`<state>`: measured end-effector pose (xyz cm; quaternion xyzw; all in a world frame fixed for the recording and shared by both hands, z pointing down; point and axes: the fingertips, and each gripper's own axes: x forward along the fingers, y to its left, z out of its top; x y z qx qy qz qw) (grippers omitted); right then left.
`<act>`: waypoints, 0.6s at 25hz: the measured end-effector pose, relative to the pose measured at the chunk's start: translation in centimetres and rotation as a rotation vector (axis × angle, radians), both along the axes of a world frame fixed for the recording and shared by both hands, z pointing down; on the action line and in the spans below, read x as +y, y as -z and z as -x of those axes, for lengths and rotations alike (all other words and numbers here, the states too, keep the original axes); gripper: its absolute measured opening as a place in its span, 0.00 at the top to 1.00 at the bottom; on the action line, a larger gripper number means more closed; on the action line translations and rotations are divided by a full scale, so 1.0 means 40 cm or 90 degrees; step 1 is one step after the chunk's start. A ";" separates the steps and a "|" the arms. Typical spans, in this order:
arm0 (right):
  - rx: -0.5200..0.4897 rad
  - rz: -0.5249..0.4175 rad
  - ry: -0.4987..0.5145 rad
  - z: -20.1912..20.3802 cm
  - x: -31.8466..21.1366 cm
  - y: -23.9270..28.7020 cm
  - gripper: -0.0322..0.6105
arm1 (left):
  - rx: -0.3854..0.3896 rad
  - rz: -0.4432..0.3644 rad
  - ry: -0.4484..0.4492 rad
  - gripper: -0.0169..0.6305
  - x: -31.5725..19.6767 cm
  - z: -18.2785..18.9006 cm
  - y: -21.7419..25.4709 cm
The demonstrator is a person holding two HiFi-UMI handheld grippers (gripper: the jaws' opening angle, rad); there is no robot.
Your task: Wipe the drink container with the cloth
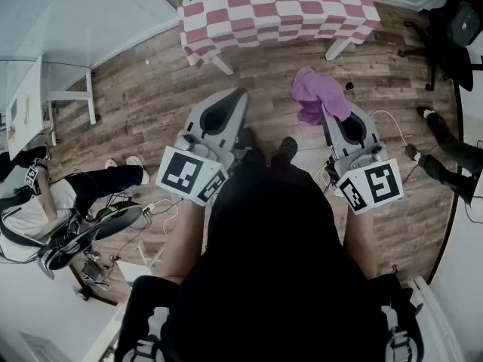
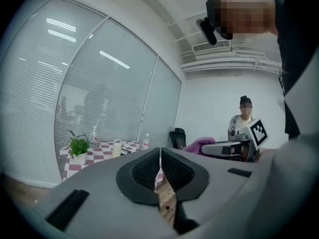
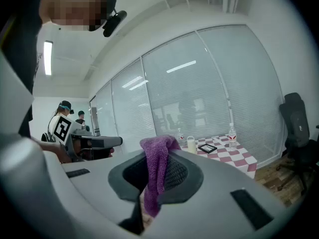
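Between the jaws of the right tool (image 3: 159, 156) the cloth (image 3: 155, 176) hangs pinched at one part only, the left tool (image 2: 160, 154) closed and empty, so it may slip out before reaching the drink container (image 3: 191, 144) on the far bench (image 3: 234, 156).

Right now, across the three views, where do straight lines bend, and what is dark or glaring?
Head view: floorboards curve around the checked table. Left gripper view: window frames bow, corners go black. Right gripper view: black corners, glaring ceiling light, sharp purple cloth.
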<state>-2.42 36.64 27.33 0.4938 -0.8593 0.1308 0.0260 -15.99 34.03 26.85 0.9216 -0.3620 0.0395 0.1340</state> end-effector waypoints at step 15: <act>0.001 -0.002 0.019 -0.029 -0.014 -0.025 0.88 | -0.022 -0.001 0.029 0.92 -0.019 -0.012 -0.012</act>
